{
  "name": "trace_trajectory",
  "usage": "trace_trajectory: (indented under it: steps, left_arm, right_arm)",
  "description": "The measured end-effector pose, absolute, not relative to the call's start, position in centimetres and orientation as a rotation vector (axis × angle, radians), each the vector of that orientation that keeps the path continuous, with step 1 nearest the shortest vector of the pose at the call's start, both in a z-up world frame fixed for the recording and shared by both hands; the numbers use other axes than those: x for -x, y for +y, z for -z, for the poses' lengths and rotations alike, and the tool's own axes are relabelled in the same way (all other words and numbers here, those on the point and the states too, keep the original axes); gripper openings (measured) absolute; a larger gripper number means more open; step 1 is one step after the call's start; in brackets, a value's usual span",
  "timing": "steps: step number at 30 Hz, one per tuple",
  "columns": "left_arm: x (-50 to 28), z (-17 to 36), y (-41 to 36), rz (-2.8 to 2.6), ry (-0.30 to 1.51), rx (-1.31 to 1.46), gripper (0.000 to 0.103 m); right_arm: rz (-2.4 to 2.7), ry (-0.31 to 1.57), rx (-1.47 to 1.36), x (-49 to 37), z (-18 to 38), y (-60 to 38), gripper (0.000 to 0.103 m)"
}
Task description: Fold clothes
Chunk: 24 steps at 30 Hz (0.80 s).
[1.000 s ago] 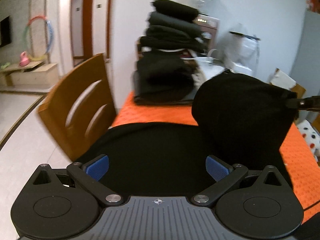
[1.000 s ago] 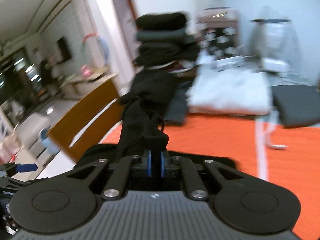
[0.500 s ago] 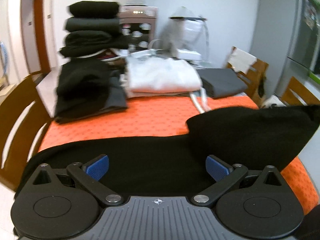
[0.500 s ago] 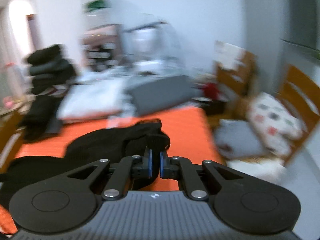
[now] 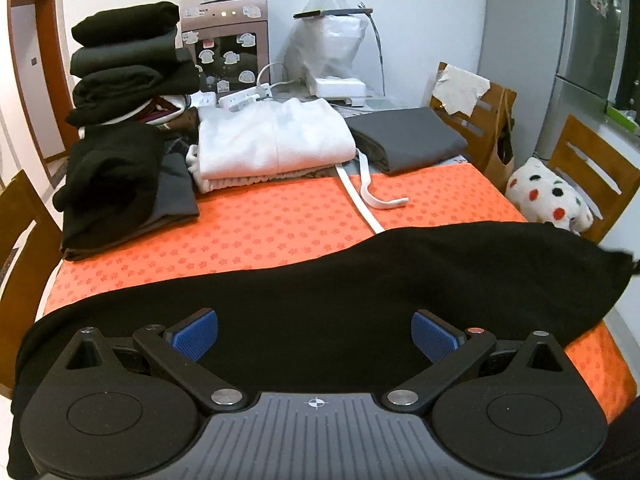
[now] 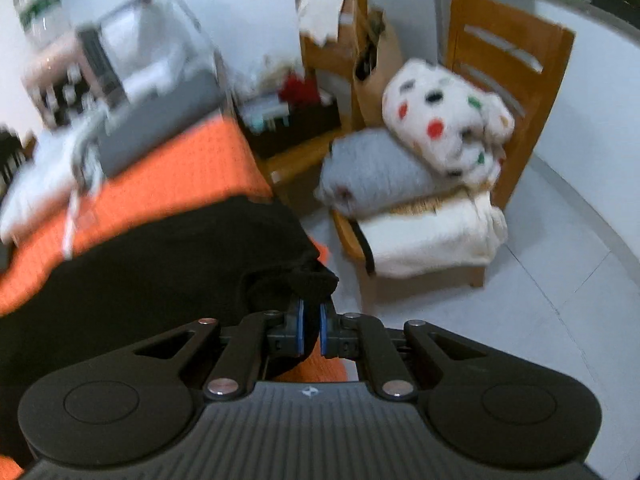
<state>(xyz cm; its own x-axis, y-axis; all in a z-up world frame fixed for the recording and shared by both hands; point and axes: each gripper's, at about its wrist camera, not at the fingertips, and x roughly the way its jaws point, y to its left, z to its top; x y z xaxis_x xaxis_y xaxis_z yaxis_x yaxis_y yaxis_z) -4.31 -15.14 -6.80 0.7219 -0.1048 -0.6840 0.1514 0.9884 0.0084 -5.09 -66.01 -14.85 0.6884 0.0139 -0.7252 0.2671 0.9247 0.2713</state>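
Observation:
A long black garment [image 5: 360, 304] lies stretched across the near edge of the orange table [image 5: 256, 232]. Above its middle my left gripper [image 5: 314, 334] stands open, blue pads wide apart with nothing pinched. At the table's right corner my right gripper [image 6: 311, 326] is shut on a bunched end of the black garment [image 6: 168, 264], which trails back over the orange table [image 6: 168, 176]. That pinched end shows as a drawn-out tip at the far right of the left wrist view.
Behind are a stack of folded black clothes [image 5: 128, 80], a folded white garment [image 5: 272, 140] with loose straps and a folded grey one [image 5: 404, 136]. Wooden chairs [image 6: 504, 92] with blankets and a spotted plush toy [image 6: 444, 120] stand right of the table; another chair [image 5: 20, 248] is at left.
My right gripper swung the garment's end from the table's left side across to its right corner and lower. The raised black fold flattened out. My left gripper turned rightward, staying open.

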Motion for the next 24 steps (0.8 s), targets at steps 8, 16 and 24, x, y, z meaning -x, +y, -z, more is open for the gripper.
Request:
trace_trajectory:
  steps: [8,16,24]
  left_arm:
    - [5.5,7.7,-15.1,0.004,0.756,-0.017,0.103]
    - [5.7,8.8,-12.8,-0.141,0.778,0.066,0.103]
    - [4.3,9.4,-10.2,-0.221,0.780,0.136,0.103]
  right_arm:
    - [0.074,0.950,-0.307,2.7,15.6,-67.9,0.027]
    - [-0.026,0.937,-0.211,-0.6,12.9,-68.1,0.045]
    - [-0.234,1.081,-0.045,-4.1,11.0,-65.7,0.045]
